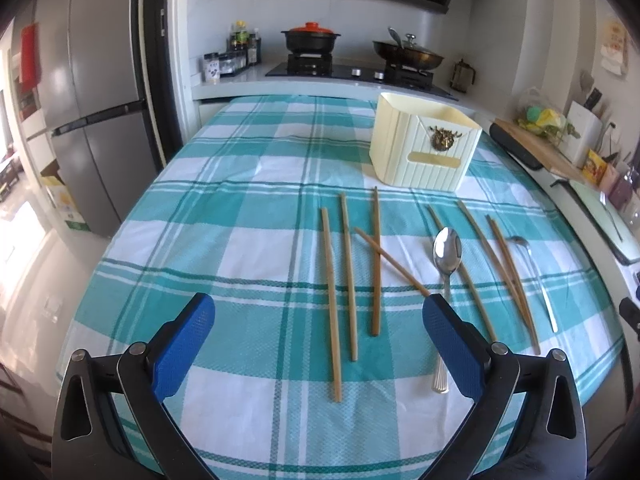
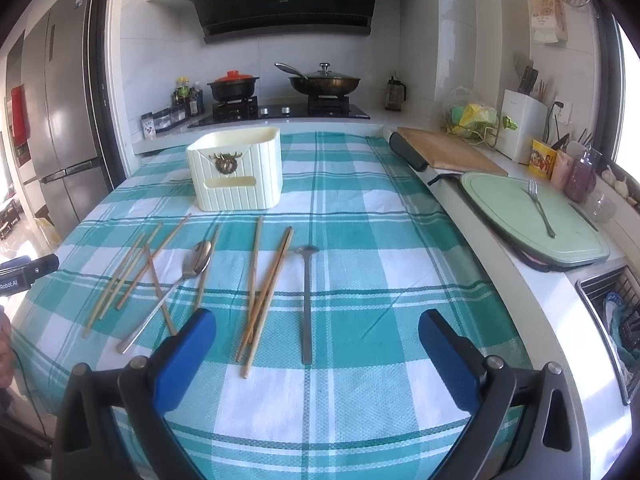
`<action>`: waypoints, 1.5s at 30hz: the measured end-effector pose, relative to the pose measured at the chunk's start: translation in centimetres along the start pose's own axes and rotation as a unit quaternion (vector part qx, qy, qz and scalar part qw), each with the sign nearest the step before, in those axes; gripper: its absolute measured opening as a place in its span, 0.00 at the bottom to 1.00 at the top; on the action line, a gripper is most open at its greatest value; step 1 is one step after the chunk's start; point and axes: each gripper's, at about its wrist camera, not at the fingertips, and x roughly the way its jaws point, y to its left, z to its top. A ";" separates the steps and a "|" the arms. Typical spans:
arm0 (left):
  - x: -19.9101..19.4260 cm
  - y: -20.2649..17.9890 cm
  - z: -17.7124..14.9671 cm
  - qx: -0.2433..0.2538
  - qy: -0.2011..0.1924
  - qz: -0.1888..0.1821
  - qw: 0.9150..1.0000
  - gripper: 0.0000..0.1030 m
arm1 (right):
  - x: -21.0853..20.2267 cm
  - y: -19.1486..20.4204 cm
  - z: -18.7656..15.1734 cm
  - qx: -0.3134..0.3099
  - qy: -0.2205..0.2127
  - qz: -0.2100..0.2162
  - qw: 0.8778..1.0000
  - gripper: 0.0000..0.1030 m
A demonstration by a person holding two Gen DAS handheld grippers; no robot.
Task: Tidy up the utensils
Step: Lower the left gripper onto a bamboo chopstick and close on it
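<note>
Utensils, chopsticks (image 1: pixel 350 276) and spoons (image 1: pixel 446 256), all lie on the surface ahead of both spread tools (image 1: pixel 318 332) (image 2: pixel 318 338); the holder (image 1: pixel 424 148) beyond looks empty, nothing sorted yet.

Both wrist views face stove — sharing tablecloth (image 1: pixel 240 240).

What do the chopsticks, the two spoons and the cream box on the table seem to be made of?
The chopsticks look like bamboo or light wood: matt tan, no shine. The big spoon looks like polished steel, its bowl mirror-bright. The slim spoon seems brushed metal, grey and duller. The cream box looks like moulded plastic with ribbed walls; its brass-coloured badge may be metal, though I cannot be sure.
</note>
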 end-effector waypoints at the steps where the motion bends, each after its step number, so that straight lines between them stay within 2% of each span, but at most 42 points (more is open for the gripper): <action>1: 0.4 0.2 0.0 -0.002 0.006 0.000 1.000 1.00 | 0.3 0.1 0.0 -0.003 0.003 0.002 1.000 1.00; 9: 4.5 2.1 1.1 -0.019 0.043 -0.003 0.999 0.99 | 1.7 0.8 0.0 -0.016 0.026 0.021 0.999 1.00; 19: 10.5 1.3 3.1 0.019 0.078 -0.001 0.997 0.99 | 2.2 0.9 0.1 -0.022 0.037 0.019 0.999 1.00; 27: 14.2 1.8 3.5 0.021 0.115 0.007 0.993 0.92 | 2.3 0.2 0.1 -0.013 0.041 0.015 0.999 1.00; 31: 15.0 1.7 3.5 0.028 0.122 0.010 0.992 0.90 | 2.6 0.2 0.2 -0.011 0.043 0.017 0.999 1.00; 34: 15.6 1.6 3.5 0.034 0.131 0.012 0.991 0.84 | 2.7 0.1 0.2 -0.013 0.046 0.017 0.999 1.00; 39: 16.4 1.2 4.0 0.041 0.131 0.007 0.990 0.82 | 3.6 0.1 0.4 -0.019 0.054 0.014 0.998 1.00; 45: 17.7 0.7 5.3 0.050 0.127 0.003 0.991 0.78 | 8.1 -0.8 1.2 -0.023 0.095 0.034 0.995 0.99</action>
